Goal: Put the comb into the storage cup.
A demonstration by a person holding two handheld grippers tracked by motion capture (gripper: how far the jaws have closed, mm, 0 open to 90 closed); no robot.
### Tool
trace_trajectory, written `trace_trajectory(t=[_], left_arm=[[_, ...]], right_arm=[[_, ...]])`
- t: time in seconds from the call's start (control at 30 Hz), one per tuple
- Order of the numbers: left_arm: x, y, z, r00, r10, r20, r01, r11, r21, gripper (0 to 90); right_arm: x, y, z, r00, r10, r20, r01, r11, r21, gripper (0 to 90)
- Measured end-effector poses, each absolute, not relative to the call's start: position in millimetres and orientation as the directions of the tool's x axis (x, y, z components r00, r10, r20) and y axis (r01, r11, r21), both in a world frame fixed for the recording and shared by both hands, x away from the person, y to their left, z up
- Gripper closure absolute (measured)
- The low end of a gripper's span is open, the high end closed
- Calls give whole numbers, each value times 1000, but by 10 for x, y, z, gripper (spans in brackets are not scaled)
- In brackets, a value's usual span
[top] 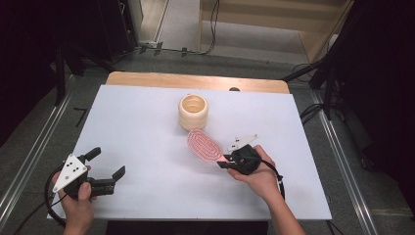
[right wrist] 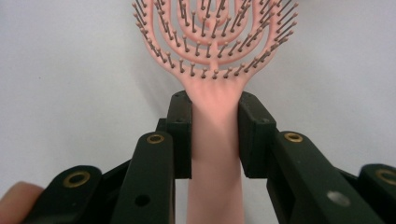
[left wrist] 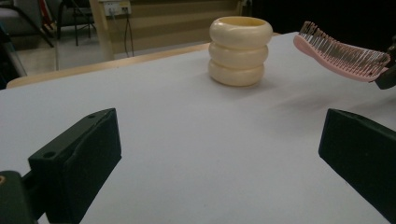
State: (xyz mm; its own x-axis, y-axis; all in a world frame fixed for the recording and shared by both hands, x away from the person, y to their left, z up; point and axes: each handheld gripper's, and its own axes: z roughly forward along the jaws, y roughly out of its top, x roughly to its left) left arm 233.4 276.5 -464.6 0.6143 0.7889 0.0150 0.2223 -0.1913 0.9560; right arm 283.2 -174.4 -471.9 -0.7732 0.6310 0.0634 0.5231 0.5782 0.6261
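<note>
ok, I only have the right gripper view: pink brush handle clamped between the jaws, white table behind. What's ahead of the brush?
Observer: A cream holder of stacked rings stands just beyond the brush head, open top up.
Operator: Brush on the table or lifted?
Observer: Lifted. The left gripper view shows its head in the air, bristles up, near the holder.
Operator: Left gripper in the way?
Observer: No. The left gripper is open and holds nothing, near the table's front left corner, far from the right gripper.
</note>
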Motion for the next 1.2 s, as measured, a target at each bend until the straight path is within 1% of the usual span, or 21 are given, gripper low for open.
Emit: trace_trajectory(t=[0.13,0.37,0.63,0.8,1.2], left_arm=[[2341,2657,-4577,632,775,12,208,-185,960,0],[2404,2419,-4514,680,732,27,204,-225,953,0],[2480,2170,-4489,706,708,2,201,-204,958,0],[2514,2015,-4467,723,691,5,190,-206,960,0],[2614,1788,-4441,752,658,-31,195,-178,965,0]], right_arm=[[2797,-1743,-4676,-773,632,50,509,572,643,677],[2767,-1756,-4631,-778,626,53,484,544,686,677],[2707,-1773,-4628,-778,626,46,457,514,726,677],[2691,-1758,-4611,-783,620,47,440,500,746,677],[2649,-1717,-4640,-779,627,24,421,493,761,677]])
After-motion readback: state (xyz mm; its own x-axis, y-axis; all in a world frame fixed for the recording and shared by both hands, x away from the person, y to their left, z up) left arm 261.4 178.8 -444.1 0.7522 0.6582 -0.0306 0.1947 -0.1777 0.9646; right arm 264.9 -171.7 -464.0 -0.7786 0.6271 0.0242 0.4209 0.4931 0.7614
